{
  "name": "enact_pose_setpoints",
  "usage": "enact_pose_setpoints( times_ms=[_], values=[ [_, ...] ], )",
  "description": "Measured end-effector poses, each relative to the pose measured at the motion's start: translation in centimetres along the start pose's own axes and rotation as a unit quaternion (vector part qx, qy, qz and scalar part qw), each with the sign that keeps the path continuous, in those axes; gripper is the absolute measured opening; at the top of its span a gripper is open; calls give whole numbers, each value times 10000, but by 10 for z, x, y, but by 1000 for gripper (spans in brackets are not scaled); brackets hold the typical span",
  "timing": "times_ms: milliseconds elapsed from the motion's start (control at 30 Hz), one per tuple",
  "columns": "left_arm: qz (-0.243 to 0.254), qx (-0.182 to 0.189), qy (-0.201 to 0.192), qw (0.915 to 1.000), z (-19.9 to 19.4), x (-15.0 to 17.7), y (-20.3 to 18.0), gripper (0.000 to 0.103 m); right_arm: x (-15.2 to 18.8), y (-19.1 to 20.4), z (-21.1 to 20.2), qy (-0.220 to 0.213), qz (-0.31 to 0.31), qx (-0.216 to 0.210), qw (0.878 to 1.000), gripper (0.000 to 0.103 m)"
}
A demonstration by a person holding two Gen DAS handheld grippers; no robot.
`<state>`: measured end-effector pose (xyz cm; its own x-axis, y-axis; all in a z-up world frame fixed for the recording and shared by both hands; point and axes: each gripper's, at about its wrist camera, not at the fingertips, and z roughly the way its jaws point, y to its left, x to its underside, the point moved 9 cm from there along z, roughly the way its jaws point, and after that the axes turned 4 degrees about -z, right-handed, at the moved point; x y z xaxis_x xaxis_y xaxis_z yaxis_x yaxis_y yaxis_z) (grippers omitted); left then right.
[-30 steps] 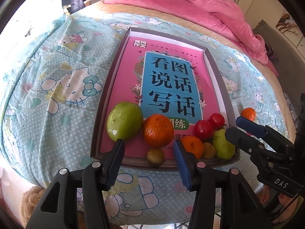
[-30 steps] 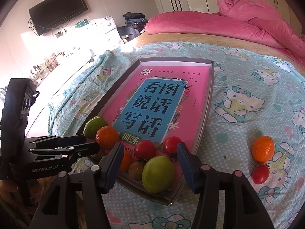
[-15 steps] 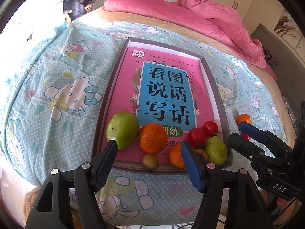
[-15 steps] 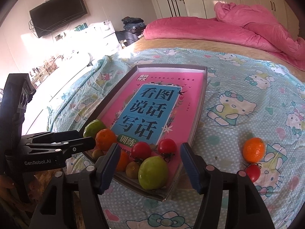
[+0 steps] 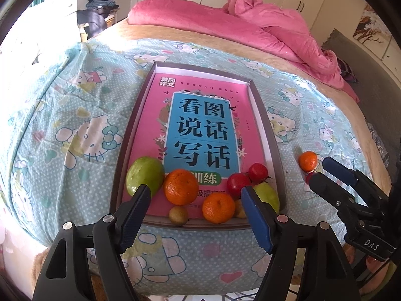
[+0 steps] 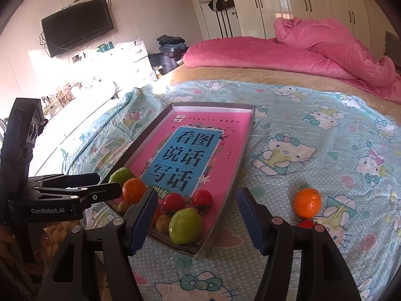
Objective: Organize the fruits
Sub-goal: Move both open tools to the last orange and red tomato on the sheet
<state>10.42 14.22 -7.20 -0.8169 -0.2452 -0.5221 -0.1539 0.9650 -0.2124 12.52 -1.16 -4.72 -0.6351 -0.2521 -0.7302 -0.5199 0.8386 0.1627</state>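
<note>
On a cartoon-print bedspread (image 6: 313, 135), both the left gripper (image 5: 195, 200) and right gripper (image 6: 194, 208) hang empty, jaws opening, above the fruit-lined tray (image 5: 272, 135), apparently freed to fetch the stray tangerine (image 6: 307, 202) lying beside it.

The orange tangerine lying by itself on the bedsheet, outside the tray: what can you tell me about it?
The lone orange tangerine is small, round and slightly dimpled, with a darker spot on top. It rests on the light blue cartoon-cat bedsheet, apart from the shallow grey tray. A small red tomato sits right against its near side. No gripper touches it.
</note>
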Motion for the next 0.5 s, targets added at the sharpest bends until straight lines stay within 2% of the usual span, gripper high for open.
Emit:
enact_pose_setpoints(
  times_ms=[200, 500],
  values=[
    [56, 101, 51, 9999, -1, 0, -14, 76, 5, -22, -15, -100, 191, 98, 9997, 70],
    [396, 274, 207, 9986, 4, 4, -57, 76, 26, -72, -32, -81, 570, 320, 9978, 70]
  ],
)
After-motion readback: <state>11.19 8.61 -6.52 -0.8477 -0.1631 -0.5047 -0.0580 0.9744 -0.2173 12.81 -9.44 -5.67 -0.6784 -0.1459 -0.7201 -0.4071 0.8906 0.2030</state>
